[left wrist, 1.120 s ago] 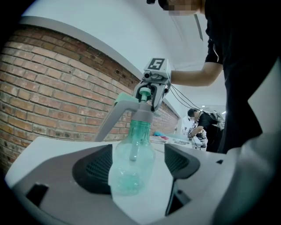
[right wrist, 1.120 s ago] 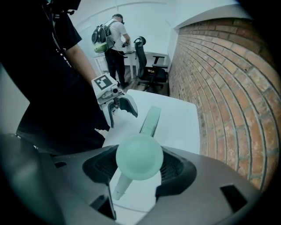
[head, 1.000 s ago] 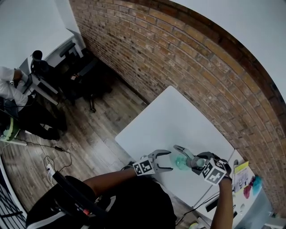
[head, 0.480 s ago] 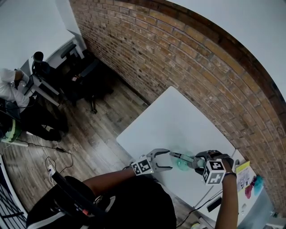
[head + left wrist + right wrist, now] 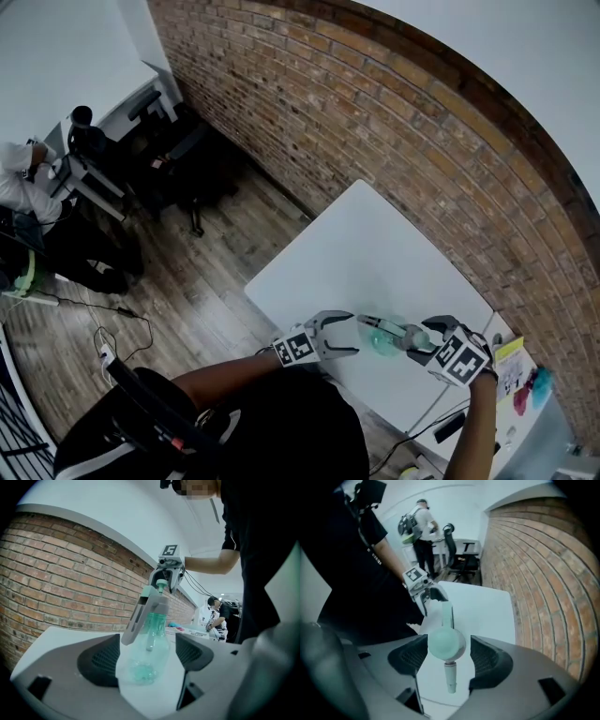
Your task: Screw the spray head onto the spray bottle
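Task thing: the spray bottle (image 5: 150, 656) stands upright on the white table (image 5: 356, 244), between my two grippers and close to the table's near edge.
Done: the spray head (image 5: 149, 605) sits on the bottle's neck. Its dip tube (image 5: 150, 641) hangs down inside the clear body.
Left to do: I judge the threading to be under way rather than finished. No view shows the collar closely enough to say whether it is seated tight. More turning may be needed, and then both grippers must let go.
Left gripper (image 5: 146, 660): I bring it in from the side, roughly level. Its jaws stand wide around the bottle's bulging lower body. The bottle fills the gap almost pad to pad, so I read this as a clamp that holds the bottle steady on the table.
Right gripper (image 5: 448, 653): I hold it above the bottle, pointing steeply down. Its jaws are drawn in on either side of the rounded teal top of the spray head. The trigger (image 5: 446, 613) points away, towards my left gripper, and the nozzle (image 5: 450, 679) points the opposite way. The pads hug the dome, and I take this as a grip for twisting.
Unsure: a thin strip of table shows between the dome and one pad of the right gripper, so I cannot tell how firmly that side presses.
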A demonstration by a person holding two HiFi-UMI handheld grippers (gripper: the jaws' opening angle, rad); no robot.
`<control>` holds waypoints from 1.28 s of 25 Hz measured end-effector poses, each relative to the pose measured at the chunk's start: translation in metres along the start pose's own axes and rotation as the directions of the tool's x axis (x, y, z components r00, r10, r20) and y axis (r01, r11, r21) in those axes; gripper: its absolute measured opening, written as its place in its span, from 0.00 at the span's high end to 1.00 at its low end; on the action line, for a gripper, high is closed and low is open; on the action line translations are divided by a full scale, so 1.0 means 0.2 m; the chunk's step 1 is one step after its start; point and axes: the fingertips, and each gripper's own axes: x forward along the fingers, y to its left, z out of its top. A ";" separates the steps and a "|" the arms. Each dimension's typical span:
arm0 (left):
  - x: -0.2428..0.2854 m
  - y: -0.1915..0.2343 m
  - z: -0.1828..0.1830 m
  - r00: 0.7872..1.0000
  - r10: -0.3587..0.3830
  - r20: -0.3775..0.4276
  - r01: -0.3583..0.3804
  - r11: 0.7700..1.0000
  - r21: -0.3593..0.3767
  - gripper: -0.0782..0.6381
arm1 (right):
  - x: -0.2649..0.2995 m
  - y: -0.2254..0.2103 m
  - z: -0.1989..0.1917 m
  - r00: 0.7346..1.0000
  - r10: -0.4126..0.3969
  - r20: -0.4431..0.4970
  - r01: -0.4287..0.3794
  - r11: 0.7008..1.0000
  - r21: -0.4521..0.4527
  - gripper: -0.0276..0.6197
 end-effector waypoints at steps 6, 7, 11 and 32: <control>0.01 -0.01 0.00 1.000 0.004 0.010 -0.004 1.000 0.006 0.38 | 0.03 -0.01 -0.01 0.995 -0.101 0.002 0.098 0.973 0.211 0.54; 0.01 -0.01 0.00 1.000 0.002 0.010 -0.002 1.000 0.007 0.38 | 0.05 -0.02 -0.03 0.994 -0.106 -0.007 0.105 0.968 0.229 0.54; 0.02 0.01 0.00 1.000 -0.006 0.003 0.006 1.000 0.004 0.38 | 0.13 -0.03 -0.07 0.993 -0.110 -0.052 0.120 0.960 0.251 0.54; 0.00 0.14 -0.10 0.997 -0.035 -0.068 0.041 0.995 0.086 0.38 | 0.15 0.02 -0.14 0.966 -0.006 -0.259 -0.114 0.888 -0.446 0.55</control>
